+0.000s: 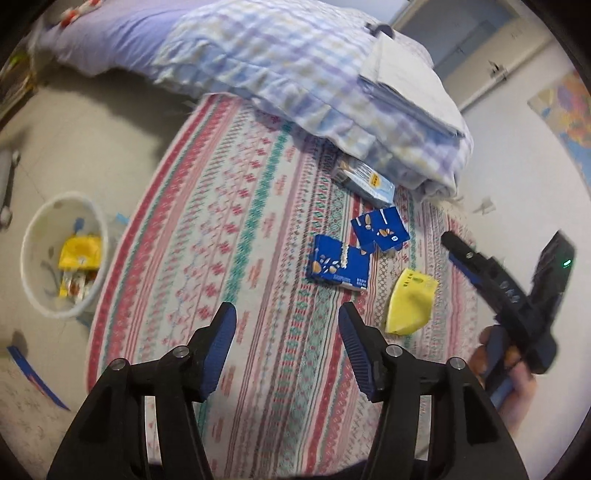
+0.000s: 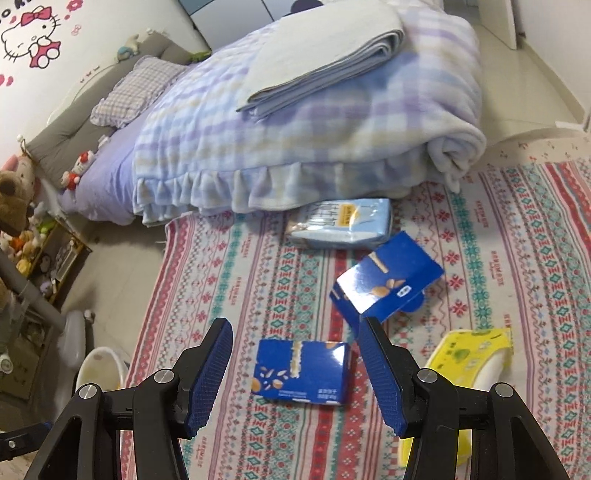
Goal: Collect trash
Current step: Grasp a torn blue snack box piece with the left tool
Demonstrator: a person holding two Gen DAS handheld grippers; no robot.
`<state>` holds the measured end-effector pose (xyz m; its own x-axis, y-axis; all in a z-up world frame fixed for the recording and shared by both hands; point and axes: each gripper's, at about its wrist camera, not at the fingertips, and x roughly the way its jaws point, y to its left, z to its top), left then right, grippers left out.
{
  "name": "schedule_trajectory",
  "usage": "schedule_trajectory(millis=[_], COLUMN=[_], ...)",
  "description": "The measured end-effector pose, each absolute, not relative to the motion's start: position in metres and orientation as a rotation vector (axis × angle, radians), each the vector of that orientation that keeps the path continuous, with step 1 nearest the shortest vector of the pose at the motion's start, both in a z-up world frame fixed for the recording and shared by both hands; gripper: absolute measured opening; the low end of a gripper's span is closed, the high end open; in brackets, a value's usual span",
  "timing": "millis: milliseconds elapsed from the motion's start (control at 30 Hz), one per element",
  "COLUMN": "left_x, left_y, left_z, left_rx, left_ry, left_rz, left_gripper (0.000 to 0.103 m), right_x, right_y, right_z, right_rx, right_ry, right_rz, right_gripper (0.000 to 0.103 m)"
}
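Four pieces of trash lie on the patterned rug (image 2: 229, 258) beside the bed: a flat blue box (image 2: 301, 371), a torn-open blue box (image 2: 388, 286) just behind it, a pale blue packet (image 2: 341, 223) tucked against the hanging edge of the checked blanket (image 2: 295, 122), and a yellow wrapper (image 2: 472, 354) off to the right. Only the left wrist view shows the inside of the white bin (image 1: 64, 254) standing on the bare floor just off the rug's left edge (a yellow packet (image 1: 79, 253) and some orange-and-white wrappers already sit in it); from the right wrist only a sliver of its rim shows. The right wrist view alone takes in the head of the bed, with a checked pillow (image 2: 133, 90), soft toys and a cartoon cat sticker (image 2: 31, 35) on the wall. The left gripper (image 1: 288, 321) hovers over bare rug, its jaws parted with nothing between them. The right gripper (image 2: 295, 341) is likewise parted and empty, the flat blue box lying on the rug below the gap, untouched. In the left wrist view the right gripper also shows at the right edge, held in a hand (image 1: 517, 384), near the yellow wrapper.
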<state>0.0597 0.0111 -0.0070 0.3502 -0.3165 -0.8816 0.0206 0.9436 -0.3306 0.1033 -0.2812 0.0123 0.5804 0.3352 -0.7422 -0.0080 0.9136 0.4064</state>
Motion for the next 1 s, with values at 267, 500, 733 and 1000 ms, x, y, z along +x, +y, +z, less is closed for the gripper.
schedule_trajectory(millis=[267,500,733,1000], left_x=[0.108,0.116,0.123,0.123], left_y=[-0.079,-0.146,-0.159,-0.163], left_z=[-0.053,-0.104,-0.113,-0.125], left_rx=[0.07,0.551,0.697,0.78], left_ry=[1.104,1.07,0.991,0.967], left_rz=[-0.302,-0.481,-0.576,-0.694], left_gripper=[0.062,0.062,0.07,0.083], right_x=[0.118,0.126,0.134,0.144], right_y=[-0.313,-0.342,-0.355,-0.348], right_z=[0.006,-0.007,-0.019,-0.022], right_rx=[0.426,0.453,0.473,0.528], right_ry=[0.932,0.96,0.982,0.984], right_rz=[0.154,0.096,0.076,0.119], right_gripper=[0.062,0.062,0.062,0.062])
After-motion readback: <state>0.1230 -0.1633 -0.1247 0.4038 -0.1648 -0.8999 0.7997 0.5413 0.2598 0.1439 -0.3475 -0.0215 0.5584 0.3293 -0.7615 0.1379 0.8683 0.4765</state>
